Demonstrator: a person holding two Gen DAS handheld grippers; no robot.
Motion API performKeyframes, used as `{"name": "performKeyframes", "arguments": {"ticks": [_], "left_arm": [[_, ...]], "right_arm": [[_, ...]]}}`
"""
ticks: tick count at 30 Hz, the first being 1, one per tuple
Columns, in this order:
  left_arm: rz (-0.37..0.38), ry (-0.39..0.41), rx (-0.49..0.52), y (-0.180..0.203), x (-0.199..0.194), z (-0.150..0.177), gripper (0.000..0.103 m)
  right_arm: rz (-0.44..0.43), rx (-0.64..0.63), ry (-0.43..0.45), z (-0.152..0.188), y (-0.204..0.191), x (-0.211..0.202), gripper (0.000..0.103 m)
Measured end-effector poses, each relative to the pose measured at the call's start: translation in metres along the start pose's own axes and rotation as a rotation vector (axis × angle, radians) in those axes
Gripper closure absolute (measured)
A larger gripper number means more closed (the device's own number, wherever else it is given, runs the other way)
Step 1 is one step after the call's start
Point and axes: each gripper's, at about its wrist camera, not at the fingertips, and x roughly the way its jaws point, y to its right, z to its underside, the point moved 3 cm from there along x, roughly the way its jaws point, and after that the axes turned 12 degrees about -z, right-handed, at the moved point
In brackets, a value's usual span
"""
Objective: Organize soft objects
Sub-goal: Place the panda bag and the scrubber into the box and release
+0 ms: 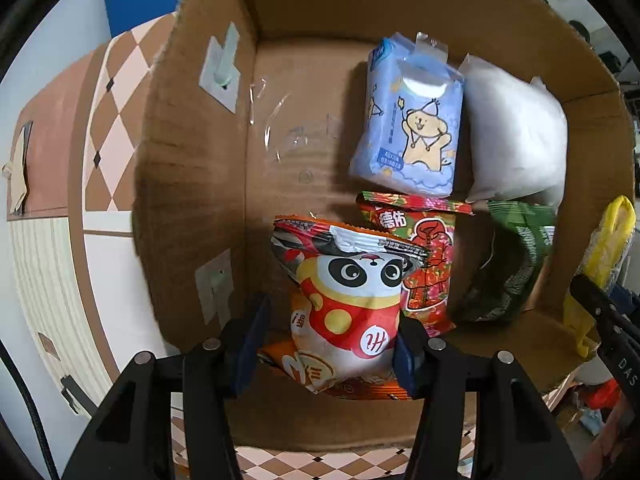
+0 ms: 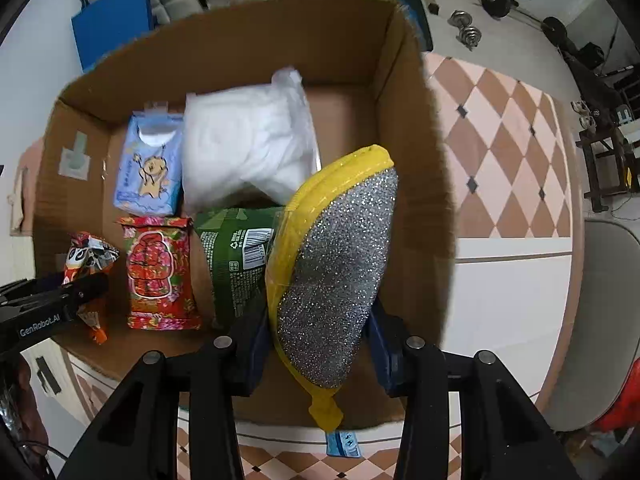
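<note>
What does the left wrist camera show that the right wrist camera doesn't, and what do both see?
Only the left wrist view shows the left tongs from behind, around the panda snack bag, and the orange packet beneath it.

Only the right wrist view shows the silver face of the scrub pad in the right tongs, plus dumbbells on the floor.

Both show the cardboard box, blue tissue pack, white bag, red floral pack and green pack.
</note>
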Motion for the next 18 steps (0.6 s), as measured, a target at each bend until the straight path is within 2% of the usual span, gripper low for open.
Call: {"name": "performKeyframes", "arguments": {"ticks": [5, 10, 11, 12, 14, 16, 18], "left_arm": [[0.02, -0.013, 0.008, 0.002, -0.001, 0.003, 0.048], [0.044, -0.046, -0.003, -0.001, 0.002, 0.007, 0.047], [0.046, -0.046, -0.005, -0.002, 0.002, 0.006, 0.04], [0.048, -0.041, -0.007, -0.004, 0.001, 0.006, 0.028], [0.041, -0.016, -0.009, -0.007, -0.005, 0.007, 0.015], [0.038, 0.007, -0.013, -0.011, -0.012, 0.008, 0.011], [0.046, 0.028, -0.017, -0.013, -0.023, 0.011, 0.009]], "right_arm": [[0.044, -0.018, -0.057, -0.006, -0.002, 0.022, 0.056], [0.004, -0.001, -0.109, -0.007, 0.003, 0.031, 0.052], [-0.005, -0.001, -0.121, -0.007, 0.003, 0.032, 0.05], [-0.01, -0.002, -0.13, -0.006, 0.003, 0.033, 0.047], [-0.009, -0.008, -0.135, -0.007, 0.005, 0.031, 0.027], [-0.015, -0.018, -0.131, -0.006, 0.004, 0.027, 0.015], [-0.01, -0.019, -0.132, -0.003, 0.005, 0.023, 0.01]]}}
